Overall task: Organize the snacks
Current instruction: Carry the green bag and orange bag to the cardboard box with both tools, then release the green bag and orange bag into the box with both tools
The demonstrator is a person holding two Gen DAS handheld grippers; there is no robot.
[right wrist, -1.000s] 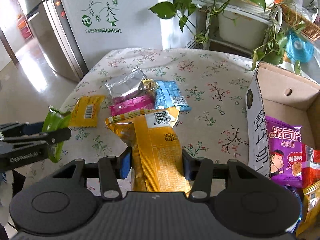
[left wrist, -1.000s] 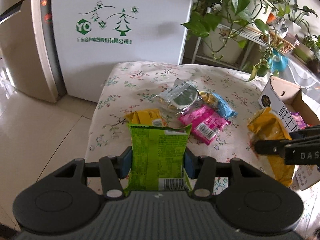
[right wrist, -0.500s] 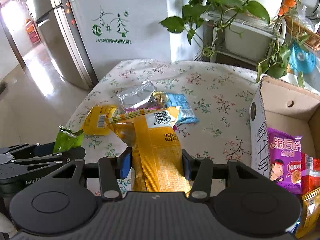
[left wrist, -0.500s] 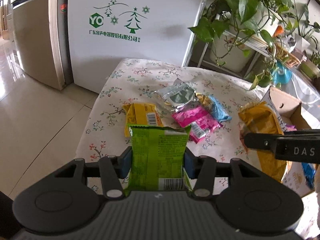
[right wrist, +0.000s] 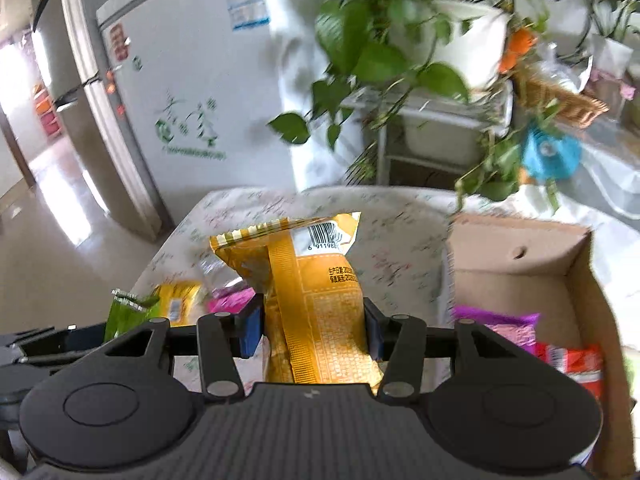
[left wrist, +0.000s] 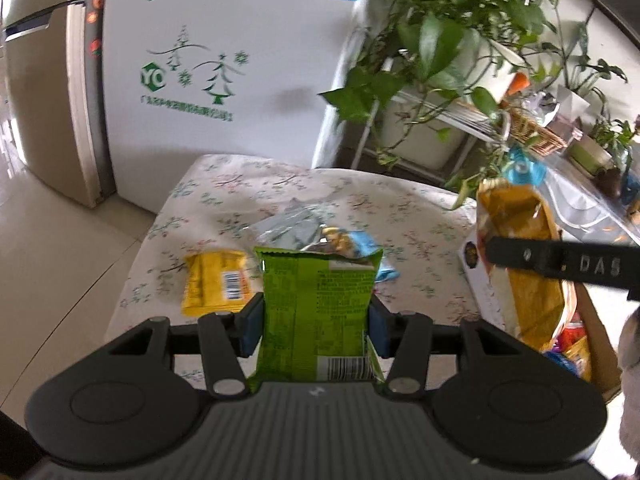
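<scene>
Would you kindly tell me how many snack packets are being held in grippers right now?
2: a green foil packet in the left gripper, a golden-yellow packet in the right gripper. Others lie on the cloth.

the left gripper (left wrist: 316,318) is built of ribbed dark grey plastic, with two round discs, silver screws and blue pads (left wrist: 251,328). white "das" lettering is seen on the right gripper (left wrist: 520,258).

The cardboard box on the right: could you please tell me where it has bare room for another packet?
The cardboard box is bare along its far wall; purple and red packets crowd its near end. The tablecloth beside it is also free.
</scene>
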